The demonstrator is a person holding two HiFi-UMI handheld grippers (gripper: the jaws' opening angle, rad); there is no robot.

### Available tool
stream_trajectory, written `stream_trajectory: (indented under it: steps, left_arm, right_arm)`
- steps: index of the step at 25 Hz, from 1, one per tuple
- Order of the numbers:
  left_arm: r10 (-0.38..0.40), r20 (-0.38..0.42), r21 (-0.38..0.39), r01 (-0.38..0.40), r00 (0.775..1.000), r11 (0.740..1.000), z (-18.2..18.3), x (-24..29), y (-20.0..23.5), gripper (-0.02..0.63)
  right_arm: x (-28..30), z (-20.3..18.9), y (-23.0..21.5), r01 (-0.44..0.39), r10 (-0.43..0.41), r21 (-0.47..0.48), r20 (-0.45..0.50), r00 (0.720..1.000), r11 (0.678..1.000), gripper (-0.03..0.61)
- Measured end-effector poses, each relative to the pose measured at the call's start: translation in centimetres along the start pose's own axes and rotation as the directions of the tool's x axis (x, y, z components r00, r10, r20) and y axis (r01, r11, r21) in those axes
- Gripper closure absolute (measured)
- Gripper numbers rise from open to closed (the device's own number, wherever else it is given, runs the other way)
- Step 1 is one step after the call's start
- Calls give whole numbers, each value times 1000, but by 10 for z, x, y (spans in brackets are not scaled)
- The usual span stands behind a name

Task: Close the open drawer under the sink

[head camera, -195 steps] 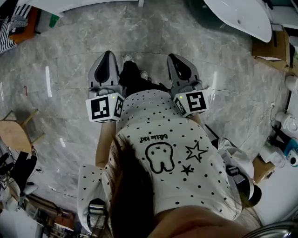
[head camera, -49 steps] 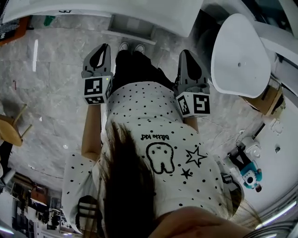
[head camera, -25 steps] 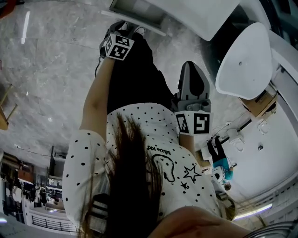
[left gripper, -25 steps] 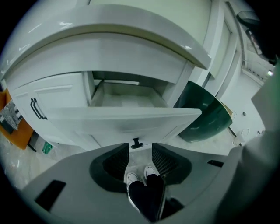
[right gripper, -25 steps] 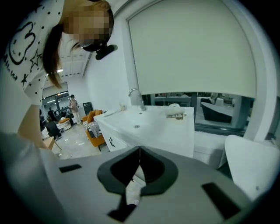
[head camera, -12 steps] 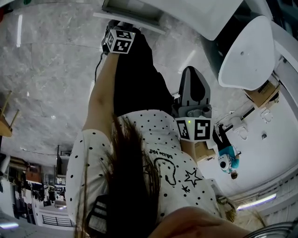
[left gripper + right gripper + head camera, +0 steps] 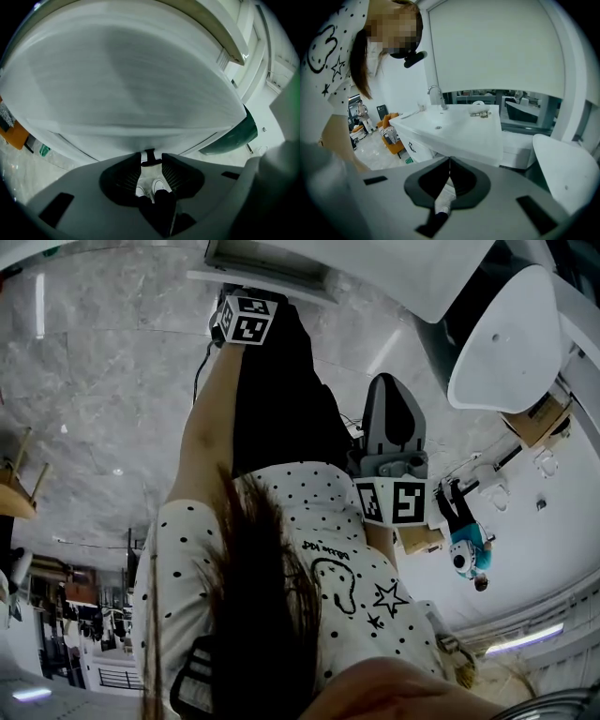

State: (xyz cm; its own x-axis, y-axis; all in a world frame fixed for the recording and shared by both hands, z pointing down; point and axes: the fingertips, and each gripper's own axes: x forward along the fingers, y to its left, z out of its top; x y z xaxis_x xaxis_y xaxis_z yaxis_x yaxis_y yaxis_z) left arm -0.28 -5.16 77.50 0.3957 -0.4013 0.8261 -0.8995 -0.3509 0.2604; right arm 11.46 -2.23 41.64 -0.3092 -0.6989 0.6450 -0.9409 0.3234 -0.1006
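Now left tongs (image 7: 150, 155) up against white drawer (image 7: 140, 93) front; closing, small dark handle (image 7: 149, 159) between tips, pads not yet pressing; right tongs (image 7: 450, 163) clenched, empty, pointing toward sink (image 7: 454, 133), apart from drawer.

Your left gripper (image 7: 151, 156) faces a broad white drawer front (image 7: 126, 79) that fills most of the view. A small black handle (image 7: 149, 153) stands between the jaw tips. The jaws are closing, with a little space showing on each side of it. Through the gap below are white shoes (image 7: 159, 186) and dark trousers (image 7: 157, 211). A dark green basin (image 7: 236, 136) sits at the right.
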Motion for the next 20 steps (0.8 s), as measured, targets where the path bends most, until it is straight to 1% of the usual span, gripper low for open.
stream_trajectory:
  steps: [10,20]
  left_arm:
    - [-2,-13,4,2,1000,1000,1,3,-1,474]
    - [-6,-15,3,6,1000,1000,2,0,-1,474]
  right_arm:
    - [6,-1,-6,34,-34,20,-7,999,999,565]
    - [5,0,-8,45,-45,29,-10,999,999,566]
